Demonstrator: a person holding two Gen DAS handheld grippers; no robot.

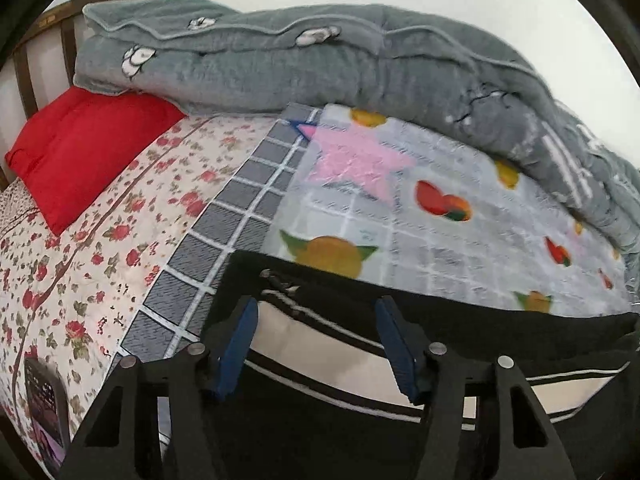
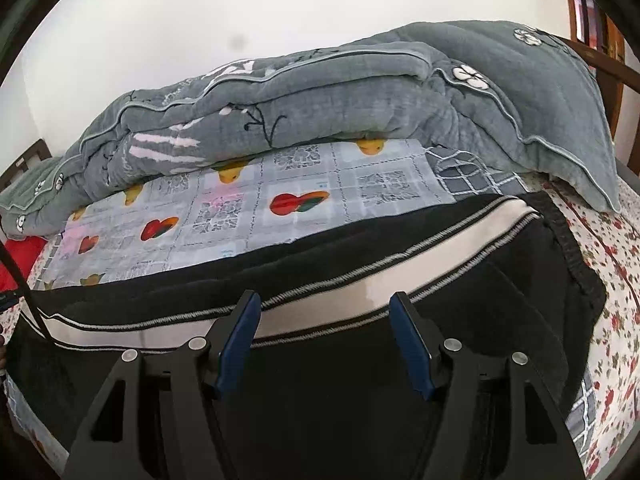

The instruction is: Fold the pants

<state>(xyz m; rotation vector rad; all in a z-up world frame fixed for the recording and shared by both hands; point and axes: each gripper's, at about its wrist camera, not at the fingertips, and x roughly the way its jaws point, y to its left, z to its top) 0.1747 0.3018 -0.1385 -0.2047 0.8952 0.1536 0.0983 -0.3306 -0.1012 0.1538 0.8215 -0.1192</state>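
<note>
Pants (image 2: 320, 360) lie flat on the bed (image 2: 612, 280), both grippers' fingers (image 1: 240, 344) (image 2: 240, 340) spread, pinching nothing.

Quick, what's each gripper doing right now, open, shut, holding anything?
Left gripper: open, holding nothing, over the pants.
Right gripper: open, holding nothing, over the pants.

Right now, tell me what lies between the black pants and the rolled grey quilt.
The fruit-print mat lies between the pants and the grey quilt, clearest in the right wrist view.
</note>
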